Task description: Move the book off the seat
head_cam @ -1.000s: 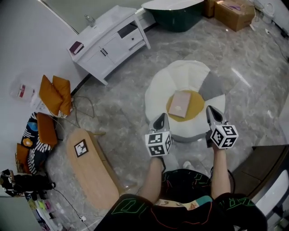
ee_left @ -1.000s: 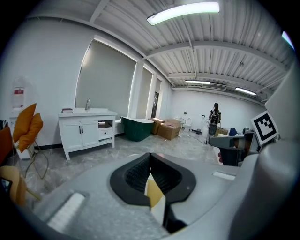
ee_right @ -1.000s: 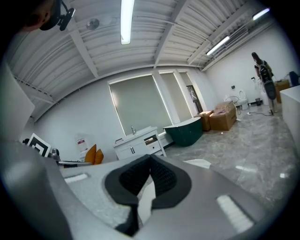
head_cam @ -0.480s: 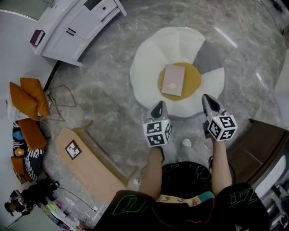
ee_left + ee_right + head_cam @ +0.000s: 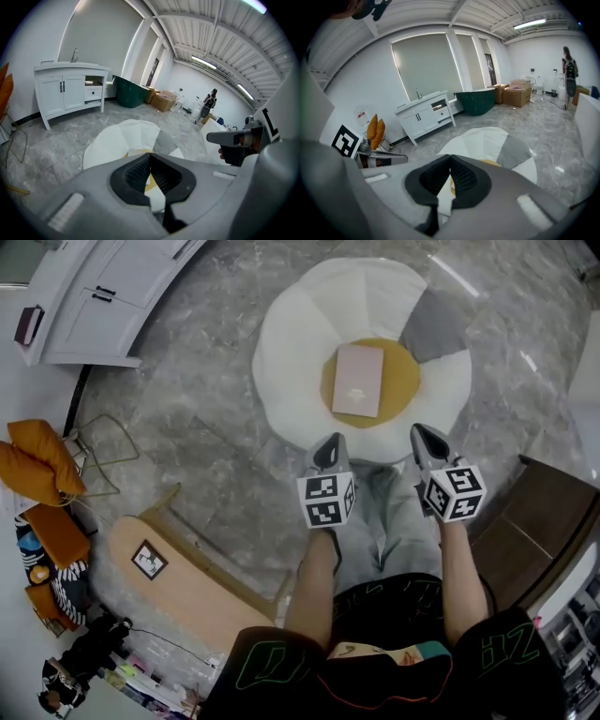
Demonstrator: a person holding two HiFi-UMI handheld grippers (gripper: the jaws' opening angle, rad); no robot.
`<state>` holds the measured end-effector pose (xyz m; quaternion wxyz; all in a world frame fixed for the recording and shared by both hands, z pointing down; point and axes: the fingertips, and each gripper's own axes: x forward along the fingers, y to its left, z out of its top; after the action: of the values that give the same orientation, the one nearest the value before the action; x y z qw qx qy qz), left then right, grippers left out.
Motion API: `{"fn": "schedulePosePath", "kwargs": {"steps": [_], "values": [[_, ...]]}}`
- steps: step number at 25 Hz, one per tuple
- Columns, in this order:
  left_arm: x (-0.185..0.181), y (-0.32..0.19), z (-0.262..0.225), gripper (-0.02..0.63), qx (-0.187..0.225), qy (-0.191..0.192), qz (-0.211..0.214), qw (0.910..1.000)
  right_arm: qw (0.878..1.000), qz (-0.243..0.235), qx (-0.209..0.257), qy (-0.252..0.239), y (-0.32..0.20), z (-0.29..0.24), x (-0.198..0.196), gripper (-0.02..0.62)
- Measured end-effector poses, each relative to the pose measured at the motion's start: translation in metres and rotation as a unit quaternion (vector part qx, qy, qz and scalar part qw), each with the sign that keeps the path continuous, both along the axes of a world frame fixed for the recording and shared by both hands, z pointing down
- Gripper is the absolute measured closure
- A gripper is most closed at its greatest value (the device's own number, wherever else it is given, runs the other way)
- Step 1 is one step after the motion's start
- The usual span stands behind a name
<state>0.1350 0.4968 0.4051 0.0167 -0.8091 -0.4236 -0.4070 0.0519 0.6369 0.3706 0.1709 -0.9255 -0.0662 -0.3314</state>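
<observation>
Head view, nearest first: the left tool and right tool hang at the near edge of the seat, both clenched on nothing. Beyond them the book lies flat on the seat's yellow centre. With jaws shut, neither tool can pinch the flat cover. Unopened, they would likely just shove the book or dig into the soft cushion.
</observation>
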Motion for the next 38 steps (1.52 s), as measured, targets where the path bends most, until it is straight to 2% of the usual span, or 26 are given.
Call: {"fn": "schedulePosePath", "kwargs": {"steps": [6, 22, 31, 34, 36, 38], "values": [[-0.001, 0.018, 0.055, 0.595, 0.018, -0.019, 0.031, 0.9992, 0.999, 0.007, 0.009, -0.035, 0.015, 0.056, -0.001, 0.592], [0.030, 0.034, 0.204, 0.594, 0.061, -0.057, 0.058, 0.9949, 0.995, 0.027, 0.047, -0.081, 0.028, 0.217, 0.011, 0.592], [0.019, 0.032, 0.283, 0.592, 0.103, -0.096, 0.081, 0.9868, 0.989, 0.039, 0.083, -0.113, 0.021, 0.297, -0.003, 0.592], [0.019, 0.036, 0.302, 0.590, 0.115, -0.104, 0.101, 0.9827, 0.988, 0.040, 0.089, -0.122, 0.022, 0.315, -0.001, 0.592], [0.017, 0.038, 0.315, 0.520, 0.123, -0.110, 0.115, 0.9796, 0.987, 0.040, 0.095, -0.126, 0.021, 0.326, -0.001, 0.592], [0.017, 0.039, 0.327, 0.478, 0.128, -0.117, 0.122, 0.9772, 0.984, 0.040, 0.110, -0.132, 0.018, 0.339, -0.002, 0.493]]}}
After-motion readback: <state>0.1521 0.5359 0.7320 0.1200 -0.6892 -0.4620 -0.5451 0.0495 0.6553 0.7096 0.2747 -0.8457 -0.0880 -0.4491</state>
